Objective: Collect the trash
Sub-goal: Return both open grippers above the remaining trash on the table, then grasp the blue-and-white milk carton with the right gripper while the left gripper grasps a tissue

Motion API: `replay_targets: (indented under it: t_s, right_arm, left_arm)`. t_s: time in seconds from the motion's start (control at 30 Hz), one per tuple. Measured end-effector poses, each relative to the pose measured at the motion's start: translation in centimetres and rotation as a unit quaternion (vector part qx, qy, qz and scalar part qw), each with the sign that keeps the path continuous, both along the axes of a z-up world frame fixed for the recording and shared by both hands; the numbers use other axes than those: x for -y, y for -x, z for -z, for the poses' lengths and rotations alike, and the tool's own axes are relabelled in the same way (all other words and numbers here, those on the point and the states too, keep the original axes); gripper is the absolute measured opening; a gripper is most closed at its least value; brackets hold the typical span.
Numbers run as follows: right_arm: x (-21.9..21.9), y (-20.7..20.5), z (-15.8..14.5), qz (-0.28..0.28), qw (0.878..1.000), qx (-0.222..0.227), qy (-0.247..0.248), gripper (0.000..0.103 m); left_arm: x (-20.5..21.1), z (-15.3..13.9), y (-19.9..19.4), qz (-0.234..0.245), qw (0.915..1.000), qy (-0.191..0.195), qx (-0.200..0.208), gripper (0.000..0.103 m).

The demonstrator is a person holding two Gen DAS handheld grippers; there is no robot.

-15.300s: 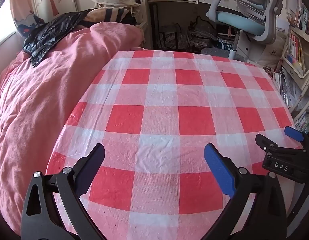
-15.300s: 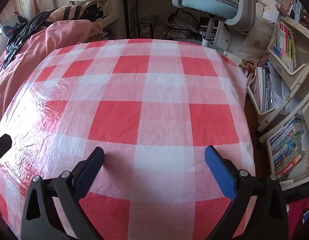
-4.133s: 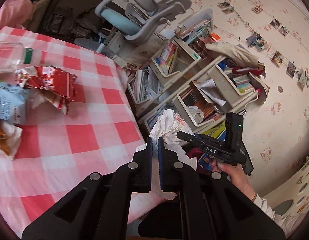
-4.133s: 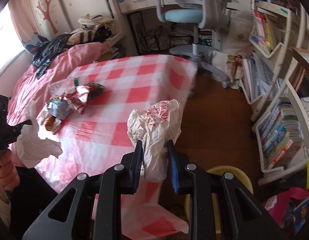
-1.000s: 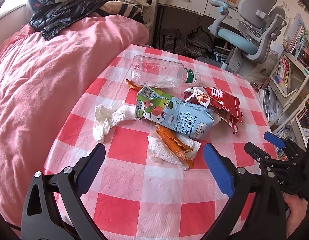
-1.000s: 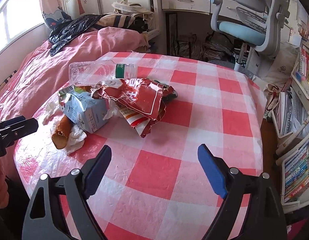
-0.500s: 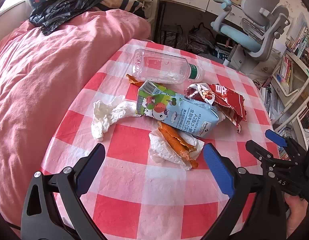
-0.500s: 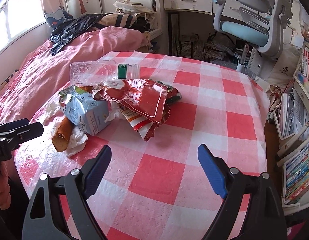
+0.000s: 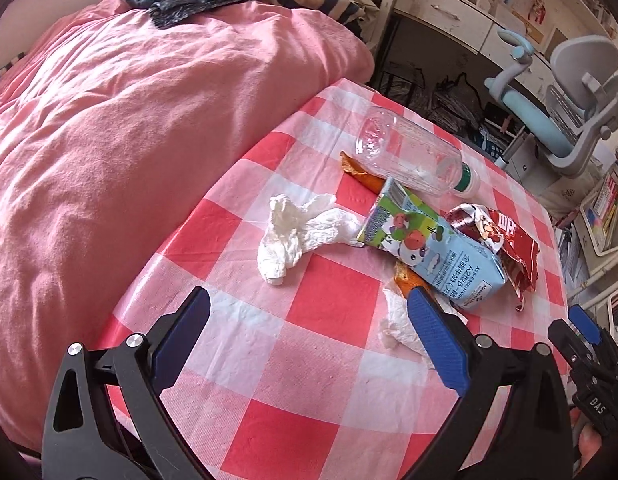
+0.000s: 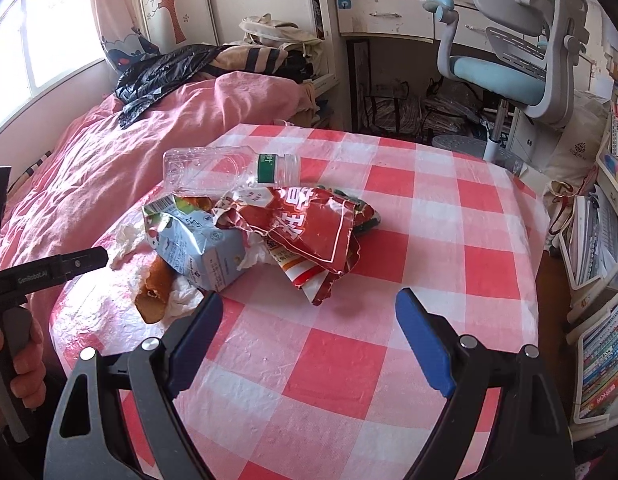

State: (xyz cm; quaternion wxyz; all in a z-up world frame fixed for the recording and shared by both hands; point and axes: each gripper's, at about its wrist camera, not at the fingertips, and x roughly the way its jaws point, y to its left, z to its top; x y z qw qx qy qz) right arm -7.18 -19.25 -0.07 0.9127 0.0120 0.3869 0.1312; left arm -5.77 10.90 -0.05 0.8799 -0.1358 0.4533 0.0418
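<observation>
Trash (image 9: 429,248) beyond wide-open, empty hand-held grippers (image 9: 309,344).

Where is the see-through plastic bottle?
The clear plastic bottle with a green label lies on its side on the far part of the red-checked tablecloth, just behind the crumpled red snack bag.

Two wrist cameras look steeply down at the checkered surface (image 9: 309,420) from its near edge, left beside the bed (image 9: 129,140). Both share the trash pile (image 10: 269,232).
</observation>
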Motion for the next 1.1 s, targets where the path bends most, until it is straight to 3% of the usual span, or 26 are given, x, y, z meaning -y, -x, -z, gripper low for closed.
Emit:
replay_targets:
  t_s: [0.33,0.6,0.97,1.1]
  right_arm:
    - [-4.0,0.2,0.2,-0.073,0.997,-0.003,-0.014,0.085]
    - [-5.9,-1.2,0.4,-0.094,0.995,-0.01,-0.044,0.081]
    - [-5.8,-4.6,1.7,-0.07,0.99,-0.044,-0.118,0.074]
    - [-6.8,-5.7,2.7,-0.08,0.989,-0.061,-0.113,0.074]
  left_arm:
    - [-2.7,1.3,-0.5,-0.061,0.998,0.009,-0.014,0.095]
    - [-3.4,2.3,-1.7,-0.081,0.9964,0.001,-0.024,0.095]
    - [-2.6,2.9,-4.2,-0.064,0.9972,-0.036,-0.016,0.095]
    - [-2.0,3.1,-4.5,-0.057,0.9968,-0.054,-0.012,0.095]
